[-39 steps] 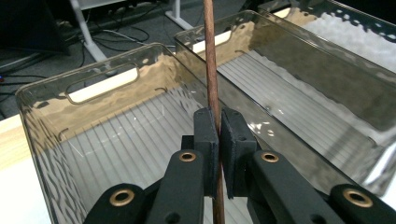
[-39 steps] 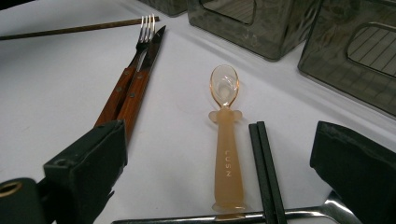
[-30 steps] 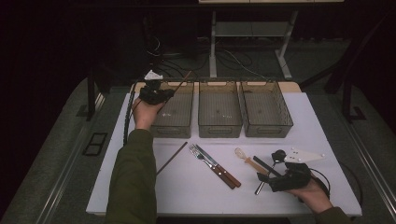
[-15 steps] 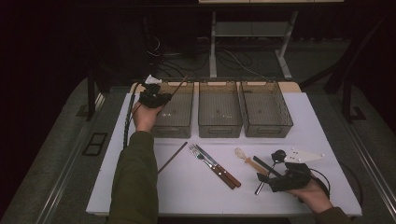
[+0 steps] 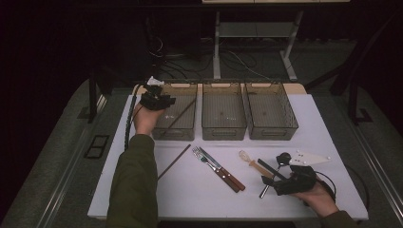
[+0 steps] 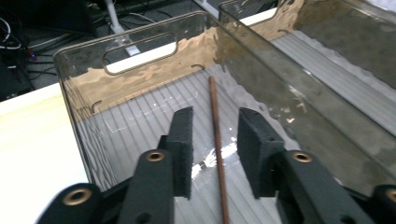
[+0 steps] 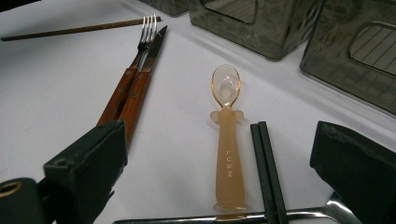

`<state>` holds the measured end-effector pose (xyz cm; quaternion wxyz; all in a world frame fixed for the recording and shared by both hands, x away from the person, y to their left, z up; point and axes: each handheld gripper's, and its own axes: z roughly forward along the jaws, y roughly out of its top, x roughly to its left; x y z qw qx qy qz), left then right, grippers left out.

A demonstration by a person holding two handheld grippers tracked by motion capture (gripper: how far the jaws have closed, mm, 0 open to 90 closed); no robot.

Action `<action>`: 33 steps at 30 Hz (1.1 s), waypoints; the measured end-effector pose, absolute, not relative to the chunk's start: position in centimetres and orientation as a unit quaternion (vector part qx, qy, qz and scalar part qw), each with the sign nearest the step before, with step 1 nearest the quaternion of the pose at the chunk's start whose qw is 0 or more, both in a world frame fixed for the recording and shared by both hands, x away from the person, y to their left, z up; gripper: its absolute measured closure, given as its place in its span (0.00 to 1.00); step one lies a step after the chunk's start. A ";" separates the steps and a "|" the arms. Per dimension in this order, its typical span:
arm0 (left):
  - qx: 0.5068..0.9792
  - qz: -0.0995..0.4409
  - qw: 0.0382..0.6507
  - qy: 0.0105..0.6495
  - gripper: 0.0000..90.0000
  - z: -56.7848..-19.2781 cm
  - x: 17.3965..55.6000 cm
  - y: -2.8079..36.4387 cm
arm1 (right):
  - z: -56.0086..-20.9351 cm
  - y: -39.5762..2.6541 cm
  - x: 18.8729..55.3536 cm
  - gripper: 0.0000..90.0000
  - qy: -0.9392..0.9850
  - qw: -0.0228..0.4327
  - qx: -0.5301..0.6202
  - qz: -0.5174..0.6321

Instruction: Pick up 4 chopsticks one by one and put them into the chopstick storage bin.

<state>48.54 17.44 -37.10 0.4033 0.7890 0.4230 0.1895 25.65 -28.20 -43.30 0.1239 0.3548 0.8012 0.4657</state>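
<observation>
My left gripper [image 5: 167, 101] hovers over the far left corner of the leftmost clear bin [image 5: 172, 133]. Its jaws have just been opening. In the left gripper view [image 6: 215, 116] a brown chopstick [image 6: 218, 149] lies on the bin floor between the pads with a gap on each side. The same chopstick [image 5: 179, 115] rests diagonally in that bin. A second brown chopstick [image 5: 174, 161] lies on the white table. My right gripper [image 5: 270, 183] rests open at the front right, its jaws [image 7: 219, 133] spread wide around an orange spoon [image 7: 228, 154] and a pair of black chopsticks [image 7: 267, 168].
A middle bin [image 5: 223, 132] and a right bin [image 5: 273, 133] stand beside the left one. A wood-handled fork and knife [image 5: 219, 169] lie mid-table. A metal utensil [image 5: 263, 191], a white spatula [image 5: 310, 158] and a small black piece [image 5: 283, 157] lie near the right gripper.
The left gripper's jaws have parted and the brown chopstick, earlier held slanting up, now lies flat in the left bin. Neither hand has shifted.
</observation>
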 end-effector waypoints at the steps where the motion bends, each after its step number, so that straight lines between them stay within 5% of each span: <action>1: 0.792 0.192 0.400 0.420 0.66 -37.0 48.3 17.4 | -43.3 -28.2 25.7 0.05 0.801 0.124 0.355 0.466; 21: 0.803 0.160 0.425 0.386 0.39 -35.2 42.5 17.4 | -43.3 -28.2 25.7 0.05 0.801 0.127 0.355 0.465; 33: 0.812 0.163 0.421 0.370 0.35 -36.1 37.5 17.3 | -43.3 -28.1 25.6 0.05 0.802 0.128 0.356 0.462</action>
